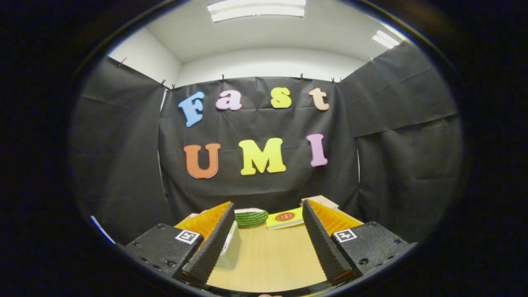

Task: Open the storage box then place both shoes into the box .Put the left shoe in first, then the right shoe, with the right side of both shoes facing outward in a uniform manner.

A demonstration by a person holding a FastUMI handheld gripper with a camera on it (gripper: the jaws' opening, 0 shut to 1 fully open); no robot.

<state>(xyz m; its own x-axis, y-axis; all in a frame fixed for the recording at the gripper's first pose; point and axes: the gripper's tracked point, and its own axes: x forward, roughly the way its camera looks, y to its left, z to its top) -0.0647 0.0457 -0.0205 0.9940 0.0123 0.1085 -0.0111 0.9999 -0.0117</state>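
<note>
Two fingers: gripper (266,243) spread apart, gripping nothing
Table (268,255): bare wood between fingers
Box (229,249): clear, touching left finger, 9 o'clock
Shoe (251,217): green, 12 o'clock, beyond fingertips
Book (284,218): yellow, 1 o'clock

No legible text on any item. Square black-and-white fiducial marker (189,236) on left claw body; matching marker (345,235) on right claw body. Yellow booklet (284,218) on surface beyond fingers carries round red emblem, characters too small to read. Claw (267,220) fingers spread apart, gripping nothing.
</note>
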